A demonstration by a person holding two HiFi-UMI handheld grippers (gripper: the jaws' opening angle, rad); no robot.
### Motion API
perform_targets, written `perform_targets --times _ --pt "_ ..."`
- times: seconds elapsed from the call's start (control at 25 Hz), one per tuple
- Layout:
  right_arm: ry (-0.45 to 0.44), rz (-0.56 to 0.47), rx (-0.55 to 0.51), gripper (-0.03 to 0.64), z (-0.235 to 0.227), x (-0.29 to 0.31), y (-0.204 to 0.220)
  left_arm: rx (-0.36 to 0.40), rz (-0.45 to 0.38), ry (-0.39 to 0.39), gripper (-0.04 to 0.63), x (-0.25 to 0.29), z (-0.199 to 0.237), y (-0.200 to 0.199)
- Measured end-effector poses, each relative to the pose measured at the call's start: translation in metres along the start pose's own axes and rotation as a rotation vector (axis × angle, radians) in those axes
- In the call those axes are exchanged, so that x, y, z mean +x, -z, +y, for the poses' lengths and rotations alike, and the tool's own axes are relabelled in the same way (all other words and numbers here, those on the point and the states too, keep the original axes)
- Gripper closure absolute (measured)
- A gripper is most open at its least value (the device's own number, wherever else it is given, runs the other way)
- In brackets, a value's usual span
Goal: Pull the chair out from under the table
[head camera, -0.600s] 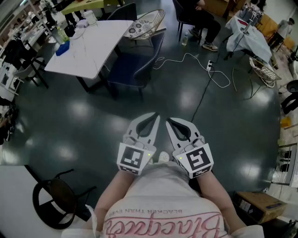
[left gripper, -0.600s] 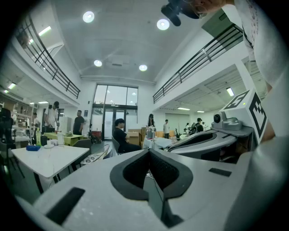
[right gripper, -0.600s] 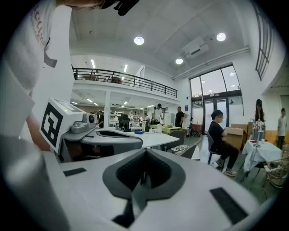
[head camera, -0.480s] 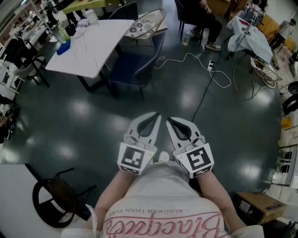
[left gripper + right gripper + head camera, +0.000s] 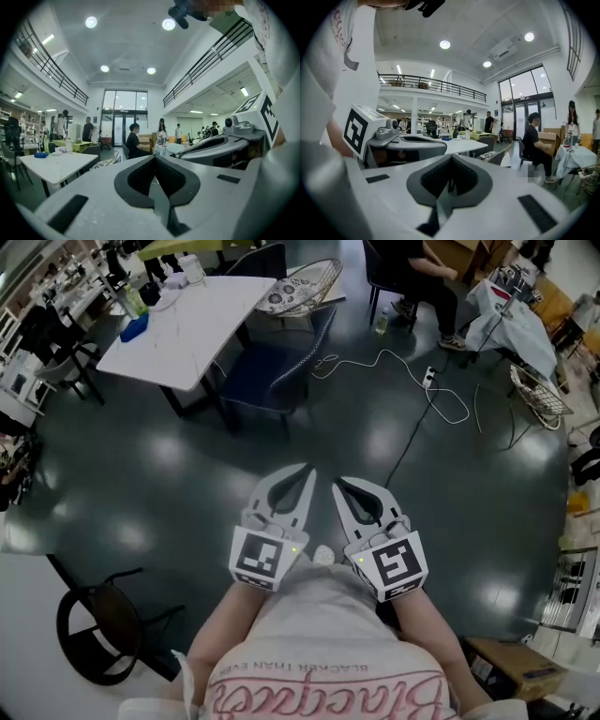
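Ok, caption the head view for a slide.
Left gripper and right gripper, shut and empty, face a blue chair at a white table.

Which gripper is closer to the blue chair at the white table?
Left, slightly. The left gripper lines up with the blue chair across the floor; the right gripper is offset further right. Neither touches it.
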State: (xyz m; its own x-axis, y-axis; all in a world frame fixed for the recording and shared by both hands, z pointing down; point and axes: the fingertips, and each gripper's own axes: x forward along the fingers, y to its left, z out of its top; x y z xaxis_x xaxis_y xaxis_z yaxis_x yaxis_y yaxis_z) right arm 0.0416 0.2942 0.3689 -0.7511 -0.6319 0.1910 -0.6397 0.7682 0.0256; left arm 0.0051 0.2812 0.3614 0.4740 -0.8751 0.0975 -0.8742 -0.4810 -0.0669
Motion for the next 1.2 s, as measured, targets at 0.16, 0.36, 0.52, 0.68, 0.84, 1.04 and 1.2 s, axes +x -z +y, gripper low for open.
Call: perform_targets --times 0.16,0.36,0.52,0.68,0.84,1.04,1.2 --pt "-0.03 0.007 -0.019 0.612 0.001 0.0 0.001 -0.009 0.016 -0.021 0.591 -0.002 -0.003 0.003" --pt "-0.07 0.005 -0.096 0.611 0.005 0.004 0.002 -0.022 0.027 -0.03 0.591 0.006 -0.003 0.005" --pt "-0.071 0.009 -0.104 0.611 -0.004 0.015 0.005 -0.016 0.033 -0.024 0.591 0.019 0.002 0.008" --pt "-0.055 0.016 -0.067 0.611 -0.022 0.029 0.01 -0.023 0.056 0.005 0.591 0.037 0.012 0.018" --pt "-0.056 0.016 -0.017 0.611 -0.043 0.05 0.012 -0.028 0.07 0.026 0.591 0.062 0.027 0.023" --pt "-0.057 0.018 0.021 0.611 -0.067 0.085 0.008 -0.042 0.072 0.037 0.591 0.094 0.06 0.024" --pt "0.005 0.05 0.052 0.611 -0.098 0.12 0.008 -0.06 0.063 0.04 0.591 0.126 0.095 0.022"
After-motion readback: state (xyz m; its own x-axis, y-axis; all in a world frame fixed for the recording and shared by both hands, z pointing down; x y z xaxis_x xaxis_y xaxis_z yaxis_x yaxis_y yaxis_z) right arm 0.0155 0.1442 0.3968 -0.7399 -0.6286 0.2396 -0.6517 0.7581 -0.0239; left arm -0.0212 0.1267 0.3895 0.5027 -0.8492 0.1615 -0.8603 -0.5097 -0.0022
